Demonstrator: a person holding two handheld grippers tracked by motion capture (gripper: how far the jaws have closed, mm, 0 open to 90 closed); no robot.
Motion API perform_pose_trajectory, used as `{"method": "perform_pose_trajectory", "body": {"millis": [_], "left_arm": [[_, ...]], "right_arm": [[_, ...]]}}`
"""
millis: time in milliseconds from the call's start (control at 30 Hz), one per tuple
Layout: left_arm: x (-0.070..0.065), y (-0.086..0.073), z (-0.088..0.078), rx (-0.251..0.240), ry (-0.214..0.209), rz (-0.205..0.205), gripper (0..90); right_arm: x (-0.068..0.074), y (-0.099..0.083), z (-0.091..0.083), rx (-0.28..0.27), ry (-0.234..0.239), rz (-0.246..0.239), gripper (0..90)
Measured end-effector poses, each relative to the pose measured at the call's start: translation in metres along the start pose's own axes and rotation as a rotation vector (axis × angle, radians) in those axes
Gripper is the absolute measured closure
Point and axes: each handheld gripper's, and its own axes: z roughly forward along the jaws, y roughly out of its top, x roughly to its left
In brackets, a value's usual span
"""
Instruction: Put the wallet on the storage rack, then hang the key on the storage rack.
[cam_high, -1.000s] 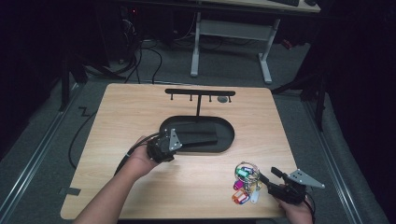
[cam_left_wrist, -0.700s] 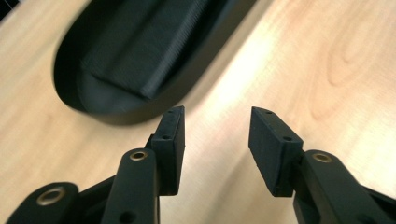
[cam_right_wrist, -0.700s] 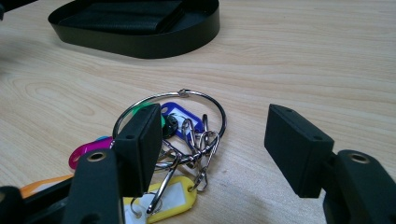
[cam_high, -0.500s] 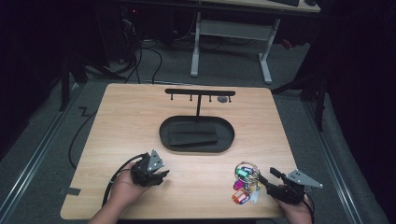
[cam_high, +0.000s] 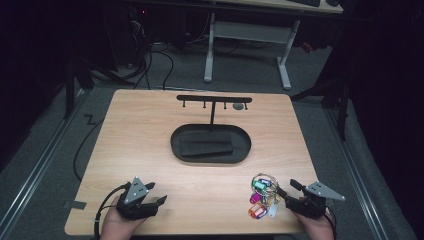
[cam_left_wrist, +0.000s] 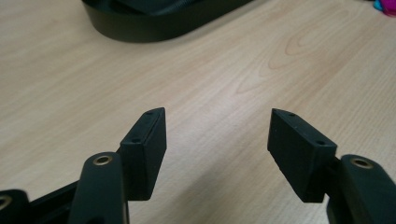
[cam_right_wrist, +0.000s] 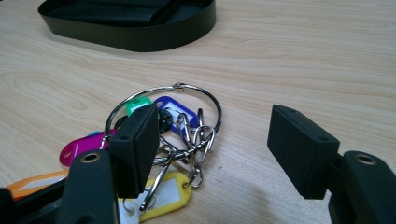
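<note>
The right gripper (cam_right_wrist: 212, 154) has its jaws apart and empty, with the keys (cam_right_wrist: 159, 140) just ahead and toward its left jaw, which hides some tags, while the left gripper (cam_high: 150, 202), jaws just opened wide over bare table (cam_high: 200, 195), sits well apart from them.

A dim lab or test room: a pale wooden table (cam_high: 150, 130) stands alone on grey carpet, cables (cam_high: 150, 60) trail across the floor at eleven o'clock, and a white-legged desk (cam_high: 245, 35) stands at twelve o'clock.
</note>
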Motion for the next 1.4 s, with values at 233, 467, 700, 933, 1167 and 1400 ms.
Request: {"method": "perform_pose_trajectory", "body": {"millis": [233,467,700,933,1167,1400], "left_arm": [[0.014,-0.009,0.001,-0.006,0.003,-0.036,33.6],[0.016,-0.007,-0.004,-0.040,0.009,-0.025,36.6],[0.021,-0.009,-0.004,-0.054,-0.002,-0.041,38.8],[0.020,-0.009,-0.004,-0.028,0.003,-0.041,37.1],[0.016,-0.007,0.000,-0.005,0.005,-0.019,37.2],[0.012,-0.006,0.000,-0.006,-0.001,-0.006,39.3]], "right_arm": [[0.004,0.001,0.000,0.002,-0.044,-0.002,34.1],[0.020,0.012,0.010,0.079,-0.038,-0.057,33.8],[0.038,0.030,0.026,0.259,-0.040,-0.172,32.6],[0.041,0.048,0.031,0.388,-0.020,-0.185,32.4],[0.048,0.061,0.039,0.511,0.005,-0.231,31.8],[0.060,0.072,0.046,0.611,0.025,-0.316,32.4]]}}
